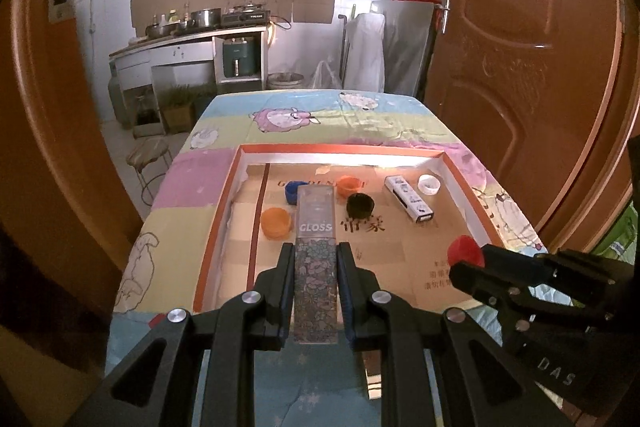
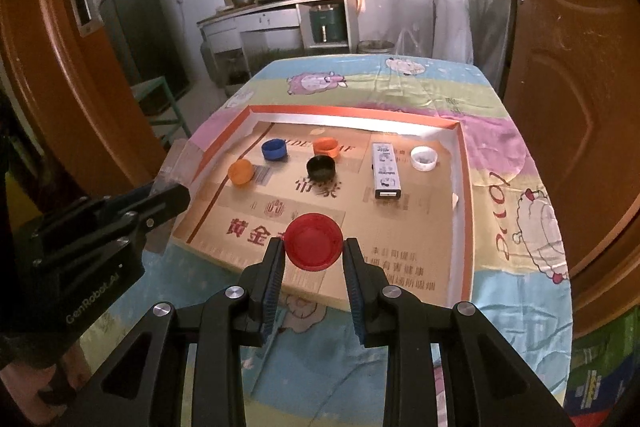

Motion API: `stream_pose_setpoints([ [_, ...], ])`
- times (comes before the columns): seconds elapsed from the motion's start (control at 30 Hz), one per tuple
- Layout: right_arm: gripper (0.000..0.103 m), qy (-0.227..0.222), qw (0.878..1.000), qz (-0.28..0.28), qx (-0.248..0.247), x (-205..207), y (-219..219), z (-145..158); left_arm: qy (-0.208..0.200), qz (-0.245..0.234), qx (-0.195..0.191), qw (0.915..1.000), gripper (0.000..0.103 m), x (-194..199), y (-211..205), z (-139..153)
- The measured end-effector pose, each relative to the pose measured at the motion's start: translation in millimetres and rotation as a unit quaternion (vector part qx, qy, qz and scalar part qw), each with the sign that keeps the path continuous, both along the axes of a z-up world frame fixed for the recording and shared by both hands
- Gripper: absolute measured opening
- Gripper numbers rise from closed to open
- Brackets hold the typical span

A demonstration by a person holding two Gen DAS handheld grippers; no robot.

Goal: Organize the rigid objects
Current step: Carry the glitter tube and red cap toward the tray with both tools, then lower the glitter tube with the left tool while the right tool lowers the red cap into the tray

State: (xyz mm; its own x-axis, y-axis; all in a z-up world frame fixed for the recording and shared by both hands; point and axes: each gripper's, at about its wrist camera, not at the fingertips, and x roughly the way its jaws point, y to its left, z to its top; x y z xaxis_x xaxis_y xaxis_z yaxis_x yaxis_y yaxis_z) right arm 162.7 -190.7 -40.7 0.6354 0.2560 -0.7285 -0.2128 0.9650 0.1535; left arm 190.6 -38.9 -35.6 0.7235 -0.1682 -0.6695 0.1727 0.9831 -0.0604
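Note:
My left gripper [image 1: 315, 251] is shut on a long clear box marked GLOSS [image 1: 315, 227] with a flowered lower half, held above the near part of the orange-rimmed cardboard tray [image 1: 208, 251]. My right gripper [image 2: 314, 245] is shut on a red bottle cap [image 2: 315, 241], its hollow side facing up, over the tray's near edge. In the tray lie two orange caps [image 2: 241, 171] [image 2: 326, 147], a blue cap [image 2: 274, 149], a black cap [image 2: 321, 167], a white cap [image 2: 423, 157] and a small white box [image 2: 386, 170]. The red cap [image 1: 464, 251] shows at the right gripper's tip in the left wrist view.
The tray sits on a table with a pastel cartoon cloth [image 2: 516, 155]. Brown doors [image 1: 520, 47] flank the table on both sides. A stool [image 1: 149, 153] stands left of the table, a kitchen counter with pots [image 1: 200, 23] at the far wall.

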Motion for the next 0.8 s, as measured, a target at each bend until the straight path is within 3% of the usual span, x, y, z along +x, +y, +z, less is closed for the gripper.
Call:
stream_pose_setpoints([
  [0.8,0.031,0.032,0.999,-0.002,0.003,60,-8,-30,0.032,-0.007,0.007,0.9994,0.020,62,-14,-25],
])
